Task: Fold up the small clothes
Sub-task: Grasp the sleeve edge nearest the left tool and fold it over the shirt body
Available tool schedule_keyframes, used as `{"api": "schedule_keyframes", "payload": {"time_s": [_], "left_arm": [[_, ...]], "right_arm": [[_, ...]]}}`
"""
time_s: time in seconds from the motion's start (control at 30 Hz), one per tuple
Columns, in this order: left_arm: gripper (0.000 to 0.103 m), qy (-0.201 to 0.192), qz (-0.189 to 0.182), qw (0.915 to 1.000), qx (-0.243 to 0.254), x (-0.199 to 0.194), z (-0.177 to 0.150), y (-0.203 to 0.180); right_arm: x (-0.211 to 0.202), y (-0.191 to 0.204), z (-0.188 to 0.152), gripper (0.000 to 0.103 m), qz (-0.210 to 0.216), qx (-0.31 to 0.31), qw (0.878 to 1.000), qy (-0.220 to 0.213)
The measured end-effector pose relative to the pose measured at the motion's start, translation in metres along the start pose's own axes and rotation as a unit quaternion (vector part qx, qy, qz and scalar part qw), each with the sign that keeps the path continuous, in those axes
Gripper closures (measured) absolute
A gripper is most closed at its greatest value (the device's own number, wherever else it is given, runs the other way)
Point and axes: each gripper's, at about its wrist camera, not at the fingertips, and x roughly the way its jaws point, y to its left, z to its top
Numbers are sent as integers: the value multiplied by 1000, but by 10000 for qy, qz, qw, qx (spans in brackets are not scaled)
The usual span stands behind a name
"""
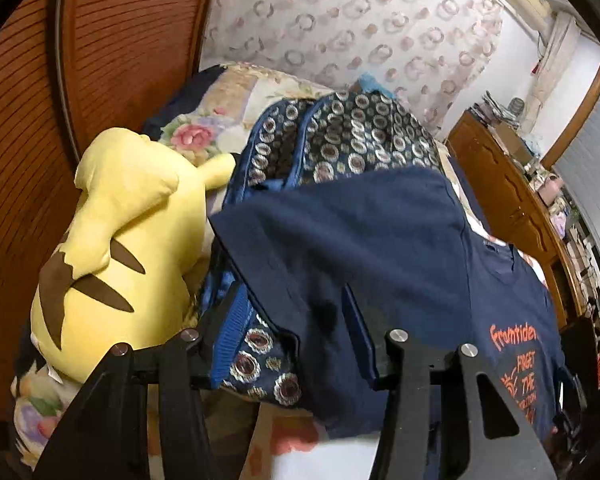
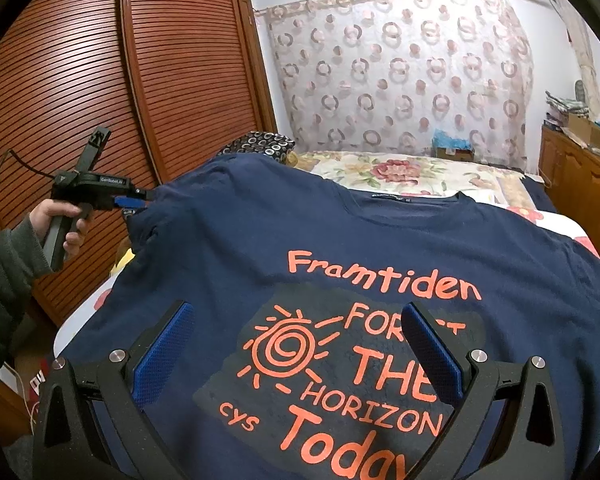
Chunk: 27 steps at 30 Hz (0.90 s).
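Plainly navy T-shirt [image 2: 340, 240] spread over floral bed [image 2: 400, 172]

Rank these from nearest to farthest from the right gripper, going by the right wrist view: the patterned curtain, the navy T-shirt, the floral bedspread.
1. Navy T-shirt: directly under the right gripper, its orange print between the open fingers.
2. Floral bedspread: beyond the shirt's collar, toward the head of the bed.
3. Patterned curtain: hanging on the far wall behind the bed.
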Motion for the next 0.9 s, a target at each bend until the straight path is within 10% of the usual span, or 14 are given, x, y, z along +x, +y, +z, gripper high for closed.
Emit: {"api": "schedule_keyframes", "payload": {"time_s": [0.27,0.43,0.9], "left_arm": [[53,347,18,9994,-1,8,-7,-7],[97,269,-32,9995,184,4,-10,-15],[100,-812,-401,9897,1110,-62,8,-94]], "right_arm": [[-2,0,0,0,33,25,10000,-10],[-2,-4,0,0,44,46,10000,-1],[-5,-12,1,0,-7,148,9999,-41]]}}
